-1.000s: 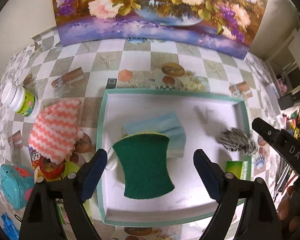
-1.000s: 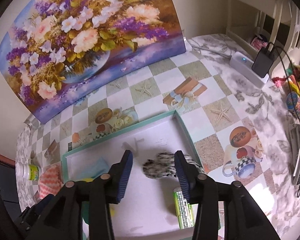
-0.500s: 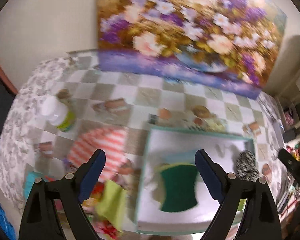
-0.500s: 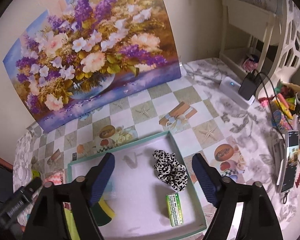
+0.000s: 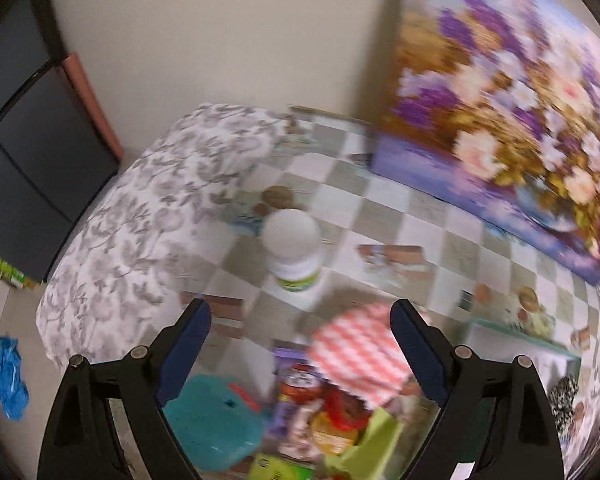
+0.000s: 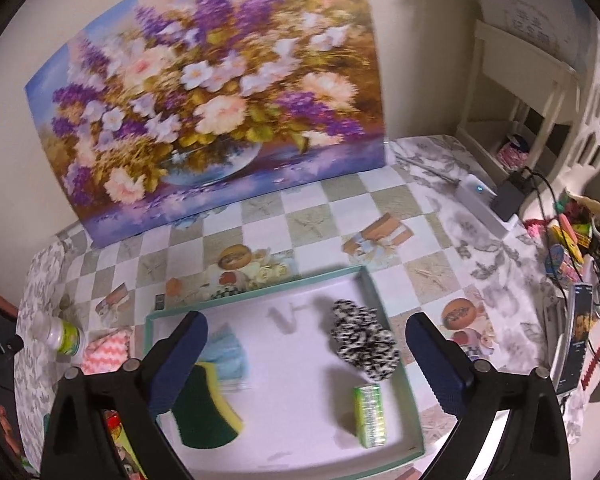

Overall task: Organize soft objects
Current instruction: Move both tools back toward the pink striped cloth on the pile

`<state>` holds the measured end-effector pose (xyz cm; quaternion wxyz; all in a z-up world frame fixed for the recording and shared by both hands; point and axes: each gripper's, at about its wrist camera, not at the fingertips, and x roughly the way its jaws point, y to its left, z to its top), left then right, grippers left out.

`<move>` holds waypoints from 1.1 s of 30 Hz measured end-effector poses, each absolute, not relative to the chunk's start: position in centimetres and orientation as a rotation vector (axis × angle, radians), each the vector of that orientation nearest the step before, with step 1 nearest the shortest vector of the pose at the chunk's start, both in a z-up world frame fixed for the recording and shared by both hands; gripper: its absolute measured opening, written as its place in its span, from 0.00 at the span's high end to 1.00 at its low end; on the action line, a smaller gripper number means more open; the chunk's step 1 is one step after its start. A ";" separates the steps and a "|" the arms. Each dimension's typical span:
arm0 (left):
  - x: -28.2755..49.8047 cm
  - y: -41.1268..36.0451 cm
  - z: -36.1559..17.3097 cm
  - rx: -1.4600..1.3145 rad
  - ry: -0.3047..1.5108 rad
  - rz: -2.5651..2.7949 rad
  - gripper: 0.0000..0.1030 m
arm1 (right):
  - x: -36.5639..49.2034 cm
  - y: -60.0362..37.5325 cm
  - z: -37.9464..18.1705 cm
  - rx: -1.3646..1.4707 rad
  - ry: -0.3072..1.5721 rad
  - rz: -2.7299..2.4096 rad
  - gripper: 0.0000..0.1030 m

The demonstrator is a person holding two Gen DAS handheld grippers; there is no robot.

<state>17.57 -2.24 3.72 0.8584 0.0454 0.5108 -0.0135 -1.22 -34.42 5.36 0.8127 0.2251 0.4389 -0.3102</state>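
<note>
The right gripper (image 6: 306, 364) let go, jaws opening with nothing between them, leaving the spotted scrunchie (image 6: 362, 340) lying in the tray (image 6: 396, 360); the left gripper (image 5: 300, 352), wide and empty, swung over, probably toward the pink zigzag cloth (image 5: 356, 356) outside it

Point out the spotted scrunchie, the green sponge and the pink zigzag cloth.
Scrunchie (image 6: 362, 338), right wrist view, middle of its folds.
Sponge (image 6: 204, 410), right wrist view, green top face.
Cloth (image 5: 358, 362), left wrist view, centre of its stripes.
</note>
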 end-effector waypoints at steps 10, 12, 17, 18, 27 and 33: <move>19.4 0.8 1.9 0.071 1.130 -0.001 0.11 | 4.8 -27.8 3.0 0.426 1.006 -0.507 0.02; 19.8 1.0 0.8 0.079 1.161 -0.001 0.11 | 6.2 -26.1 2.1 0.406 1.036 -0.470 0.02; 20.8 1.7 -1.6 0.084 1.227 0.011 0.11 | 8.8 -22.8 -0.2 0.395 1.100 -0.372 0.02; 20.8 1.9 -1.9 0.084 1.234 0.011 0.11 | 9.3 -22.1 -0.8 0.393 1.117 -0.351 0.02; 21.4 1.8 -4.2 0.074 1.307 -0.019 0.11 | 11.7 -18.4 -5.2 0.361 1.231 -0.286 0.02; 21.4 0.4 -5.2 0.083 1.328 -0.058 0.11 | 12.1 -18.5 -6.4 0.348 1.262 -0.310 0.02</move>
